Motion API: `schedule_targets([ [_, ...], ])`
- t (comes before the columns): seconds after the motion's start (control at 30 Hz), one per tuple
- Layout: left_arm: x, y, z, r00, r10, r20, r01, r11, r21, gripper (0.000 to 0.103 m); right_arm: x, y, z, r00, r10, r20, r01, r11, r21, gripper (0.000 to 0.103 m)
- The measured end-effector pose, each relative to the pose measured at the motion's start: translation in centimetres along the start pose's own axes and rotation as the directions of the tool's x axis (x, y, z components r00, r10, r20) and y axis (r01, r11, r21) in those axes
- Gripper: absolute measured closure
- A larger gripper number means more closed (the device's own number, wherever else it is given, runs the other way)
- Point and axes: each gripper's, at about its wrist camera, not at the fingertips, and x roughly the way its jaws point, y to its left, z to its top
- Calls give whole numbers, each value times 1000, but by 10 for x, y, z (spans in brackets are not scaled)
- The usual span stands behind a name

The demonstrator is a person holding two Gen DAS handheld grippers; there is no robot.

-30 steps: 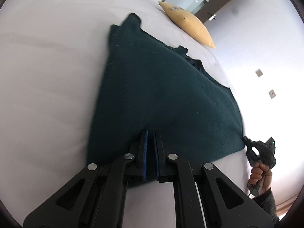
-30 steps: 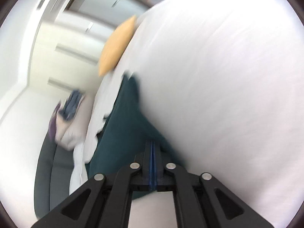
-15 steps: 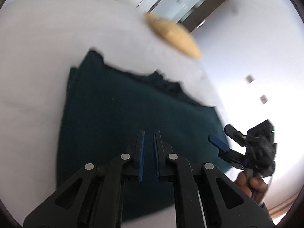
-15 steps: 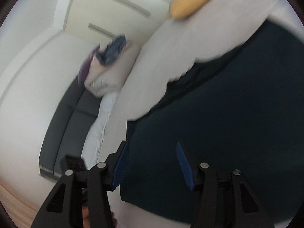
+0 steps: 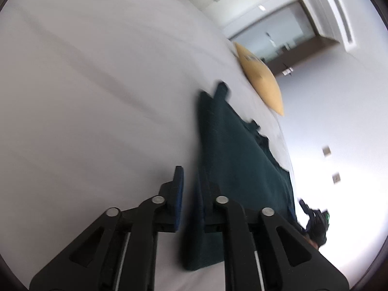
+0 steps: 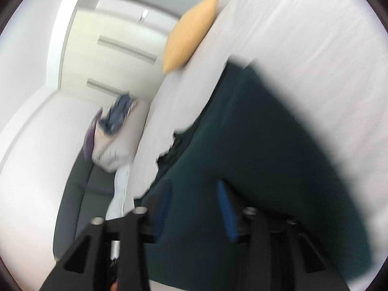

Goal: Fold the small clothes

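The dark teal knitted garment (image 5: 232, 160) lies flat on the white bed sheet (image 5: 97, 97), already folded into a long, narrow shape. Its long axis runs away from both cameras toward the mustard-yellow cushion (image 5: 260, 82) at the far end of the bed.

The left gripper (image 5: 191, 189) hovers at the near left edge of the cloth. Its jaws are opening and the gap is narrow — the edge of the garment shows in that gap, but the pads do not seem to press on it. The blue-lined left finger (image 5: 179, 186) is over bare sheet, the other one over the cloth.

The right gripper (image 6: 196, 208) has its jaws about half apart above the near end of the garment, with the teal cloth seen between the blue pads and nothing clamped. The picture there is blurred.

Both grippers are at the same near end, one at each side edge. I judge that the next fold goes along the long axis — near end carried toward the cushion — so each hand must take its own near corner.
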Motion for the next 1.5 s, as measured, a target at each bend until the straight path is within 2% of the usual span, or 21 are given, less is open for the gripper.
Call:
schedule_targets([
  [0.03,-5,5,0,1000,-1,-2,1,1000,-26,78,-5,0,0,1000,-11,25,11,1000,2,44],
  [0.07,-10,11,0,1000,7,-6,-7,998,-58,61,-15,3,-1,999,-17,47,17,1000,-3,41],
  [0.13,-20,9,-4,999,-32,16,33,998,-62,39,-26,10,-6,998,-17,60,18,1000,-20,33],
  [0.17,-23,7,-6,999,-31,21,32,998,-56,31,-28,14,-10,998,-19,56,21,999,-30,33],
  [0.27,-23,-4,-14,998,-62,-12,61,997,-44,27,-25,26,-24,1000,8,19,-7,999,-45,33],
  [0.37,-17,-14,-28,997,-45,-68,43,999,-27,27,-15,36,-45,999,25,-47,-27,998,-59,33],
  [0.47,-7,-25,-43,988,-37,-151,40,999,15,27,-11,42,-62,994,41,-97,-49,996,-78,33],
  [0.63,10,-51,-50,970,126,-209,-94,983,158,26,-5,43,-80,988,37,-151,-49,996,-80,33],
  [0.7,20,-61,-52,960,170,-221,-123,969,214,19,-5,42,-84,986,40,-159,-53,995,-79,33],
  [0.77,29,-68,-53,959,174,-225,-118,963,242,3,-4,43,-85,986,43,-164,-57,996,-76,33],
  [0.8,34,-72,-54,958,176,-225,-117,961,252,2,-5,43,-86,985,45,-166,-58,995,-75,33],
  [1.0,50,-81,-48,957,176,-232,-117,961,250,5,0,51,-85,981,61,-183,-79,993,-91,33],
  [1.07,51,-84,-46,954,191,-229,-128,956,264,24,3,54,-85,980,58,-188,-77,993,-94,33],
  [1.17,58,-86,-42,952,204,-227,-141,954,264,36,8,55,-87,979,50,-196,-70,993,-97,33],
  [1.23,61,-88,-41,950,218,-224,-153,949,276,40,11,56,-88,978,42,-204,-64,993,-103,33],
  [1.5,63,-95,-42,943,261,-207,-185,927,326,42,18,60,-91,976,27,-217,-53,992,-113,33],
])
